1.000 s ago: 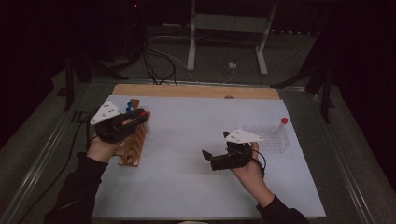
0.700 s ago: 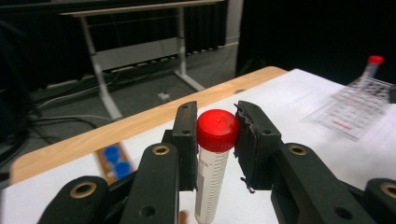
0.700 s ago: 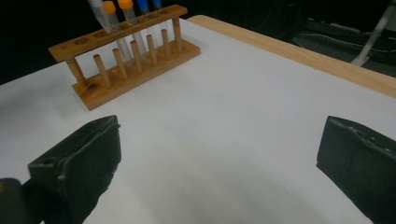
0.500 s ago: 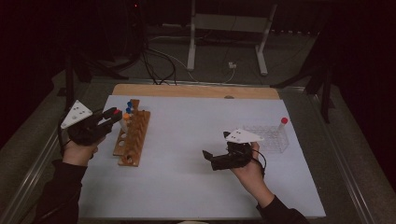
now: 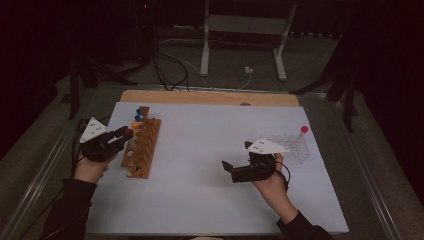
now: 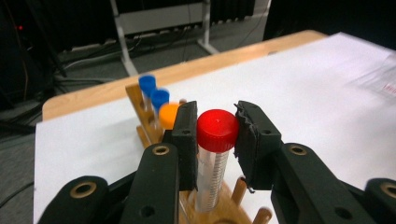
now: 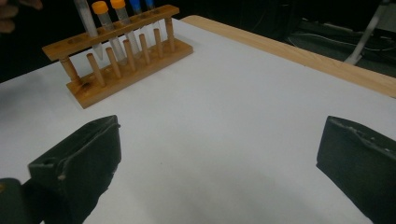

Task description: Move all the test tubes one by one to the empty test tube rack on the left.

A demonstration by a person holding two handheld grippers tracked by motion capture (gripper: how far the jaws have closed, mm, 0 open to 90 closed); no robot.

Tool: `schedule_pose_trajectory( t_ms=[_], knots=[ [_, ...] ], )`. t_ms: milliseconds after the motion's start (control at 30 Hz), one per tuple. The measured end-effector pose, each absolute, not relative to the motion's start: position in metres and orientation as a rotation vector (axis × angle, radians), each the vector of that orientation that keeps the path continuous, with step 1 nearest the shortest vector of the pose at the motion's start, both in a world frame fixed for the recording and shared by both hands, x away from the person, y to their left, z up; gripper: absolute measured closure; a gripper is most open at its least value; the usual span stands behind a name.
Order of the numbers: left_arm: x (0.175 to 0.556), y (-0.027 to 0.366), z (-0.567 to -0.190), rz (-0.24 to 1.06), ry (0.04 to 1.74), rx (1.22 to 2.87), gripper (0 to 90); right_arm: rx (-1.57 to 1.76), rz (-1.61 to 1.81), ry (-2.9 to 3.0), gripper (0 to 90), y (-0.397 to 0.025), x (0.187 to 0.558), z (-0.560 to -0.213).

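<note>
A wooden tube rack (image 5: 142, 145) stands at the table's left and holds tubes with blue caps (image 5: 138, 112) and orange caps (image 5: 135, 124) at its far end. My left gripper (image 5: 122, 134) is at the rack's left side, shut on a red-capped tube (image 6: 217, 128). In the left gripper view its jaws press the cap from both sides. The right gripper view shows this tube (image 7: 88, 23) tilted, with its tip down through the rack's (image 7: 126, 60) top rail. My right gripper (image 5: 236, 155) rests at centre right, open, with only white table (image 7: 224, 116) between its jaws.
A clear plastic rack (image 5: 290, 145) with one red-capped tube (image 5: 302, 131) stands just behind my right hand. A wooden board edge (image 5: 210, 97) runs along the table's far side. Beyond it are a stand and cables on the floor.
My left gripper has pulled back leftward from above the rack to its left side, with the red-capped tube still in it. The right gripper has stayed put.
</note>
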State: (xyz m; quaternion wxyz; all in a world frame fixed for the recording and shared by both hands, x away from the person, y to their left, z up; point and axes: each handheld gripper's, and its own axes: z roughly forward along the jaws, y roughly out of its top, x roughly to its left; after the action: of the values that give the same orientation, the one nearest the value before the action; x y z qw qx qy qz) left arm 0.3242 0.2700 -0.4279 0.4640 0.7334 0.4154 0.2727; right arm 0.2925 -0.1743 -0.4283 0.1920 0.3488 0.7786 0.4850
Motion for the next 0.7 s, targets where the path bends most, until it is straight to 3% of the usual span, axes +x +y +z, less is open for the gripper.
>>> schedule_pose_trajectory(
  t_ms=[567, 700],
  knots=[
    [0.323, 0.276, -0.442, 0.592, 1.051, 1.829, 69.7, 0.981, 1.372, 2.178, 0.0, -0.178, 0.293, -0.425],
    [0.318, 0.272, -0.436, 0.592, 1.033, 1.841, 44.7, 0.985, 1.381, 2.152, 0.0, -0.184, 0.294, -0.420]
  ],
)
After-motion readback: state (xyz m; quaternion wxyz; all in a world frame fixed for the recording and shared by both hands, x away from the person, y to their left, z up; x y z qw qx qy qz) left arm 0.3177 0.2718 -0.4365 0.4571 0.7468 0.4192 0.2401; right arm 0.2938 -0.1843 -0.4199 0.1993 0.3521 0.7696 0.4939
